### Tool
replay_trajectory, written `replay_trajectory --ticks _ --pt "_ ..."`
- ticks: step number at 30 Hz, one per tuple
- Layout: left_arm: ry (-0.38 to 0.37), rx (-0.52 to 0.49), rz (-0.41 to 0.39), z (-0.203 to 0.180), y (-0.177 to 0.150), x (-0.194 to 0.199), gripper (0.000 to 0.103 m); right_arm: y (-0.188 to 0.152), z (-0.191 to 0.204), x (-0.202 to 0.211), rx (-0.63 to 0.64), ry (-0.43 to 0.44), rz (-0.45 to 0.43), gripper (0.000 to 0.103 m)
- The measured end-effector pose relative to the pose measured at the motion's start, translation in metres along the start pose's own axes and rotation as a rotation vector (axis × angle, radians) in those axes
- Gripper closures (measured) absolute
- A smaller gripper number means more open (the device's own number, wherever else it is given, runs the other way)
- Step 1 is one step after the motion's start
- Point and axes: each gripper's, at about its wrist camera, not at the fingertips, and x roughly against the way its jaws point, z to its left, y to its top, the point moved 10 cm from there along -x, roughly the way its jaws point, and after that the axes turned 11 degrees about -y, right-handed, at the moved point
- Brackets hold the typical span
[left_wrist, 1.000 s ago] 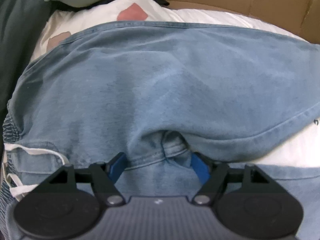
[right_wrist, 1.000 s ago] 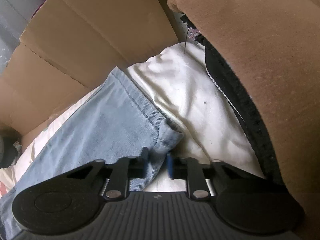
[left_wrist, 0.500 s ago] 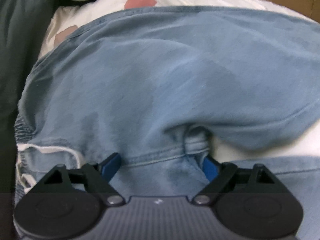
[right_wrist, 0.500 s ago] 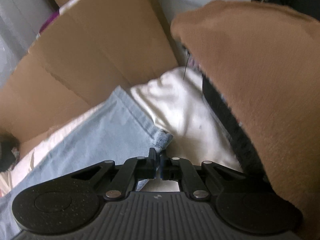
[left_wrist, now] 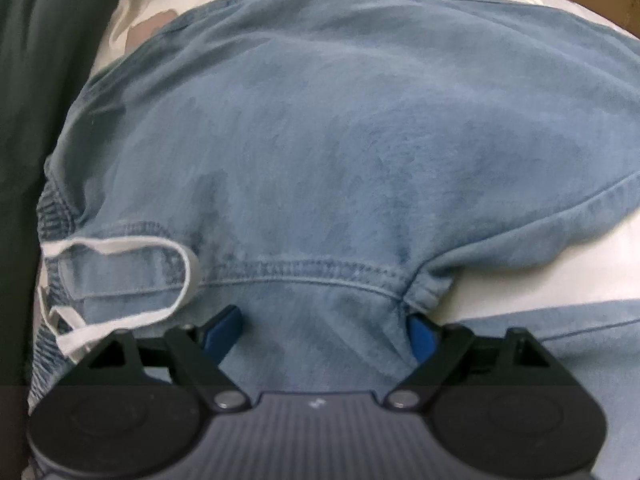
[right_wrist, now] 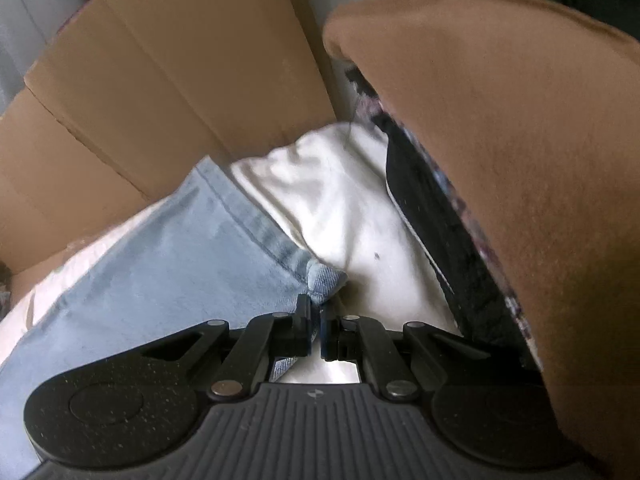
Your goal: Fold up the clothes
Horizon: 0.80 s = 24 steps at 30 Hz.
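The jeans [left_wrist: 340, 152] lie spread on a white sheet [right_wrist: 344, 208]. Soft but weighty denim will sag, so seams and hems suit gripping. The left gripper [left_wrist: 326, 328] has just been opening, its jaws wide apart astride the crotch seam at 6 o'clock; the right gripper [right_wrist: 316, 320] pinches a hem corner [right_wrist: 324, 276].

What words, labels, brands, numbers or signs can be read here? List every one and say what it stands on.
None can be read.
The only mark is a small pale emblem on the body of each claw, left claw and right claw: a symbol, too small to read as letters.
The jeans, cardboard box, white sheet and brown garment show no print or tag.
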Motion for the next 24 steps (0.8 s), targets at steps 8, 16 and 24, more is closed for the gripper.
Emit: replay_trajectory --ticks 8,16,24 --pt "0.007 0.009 0.013 0.003 -0.010 0.006 0.016 0.002 -0.003 0.020 0.029 -0.079 0.024 0.086" --pt "0.012 0.018 0.018 0.003 -0.016 0.009 0.016 0.027 0.021 0.030 0.133 -0.015 -0.069 0.078" --pt "0.009 0.011 0.032 0.005 -0.024 0.011 0.016 0.048 0.062 0.005 0.230 0.028 -0.082 0.064"
